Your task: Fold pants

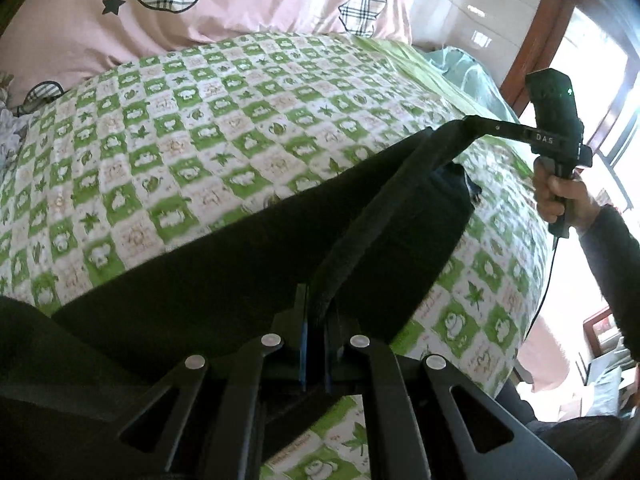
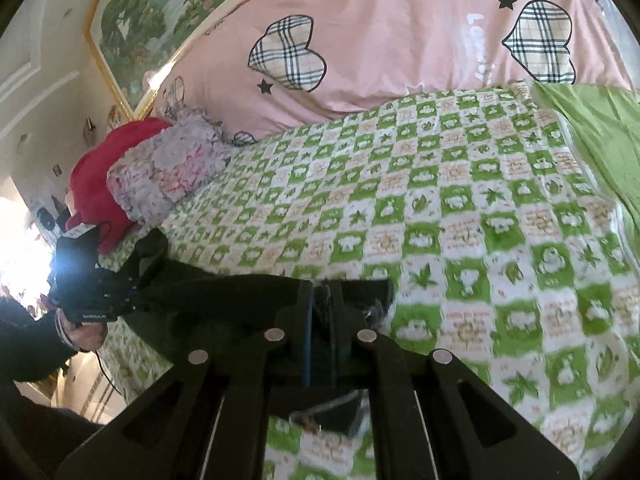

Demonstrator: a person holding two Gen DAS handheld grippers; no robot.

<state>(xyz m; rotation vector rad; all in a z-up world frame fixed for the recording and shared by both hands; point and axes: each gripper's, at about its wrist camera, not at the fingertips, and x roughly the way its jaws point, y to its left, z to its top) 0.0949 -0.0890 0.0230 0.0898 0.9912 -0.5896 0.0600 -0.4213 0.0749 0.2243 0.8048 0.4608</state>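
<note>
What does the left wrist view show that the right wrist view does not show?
Only the left wrist view shows the wooden window frame, the teal fabric at the bed's edge, and the right gripper pinching the black pants. Only the right wrist view shows the framed landscape painting, the red cushion and the ruffled pillow. Both show the pants, the green checkered bedspread and the pink quilt.
</note>
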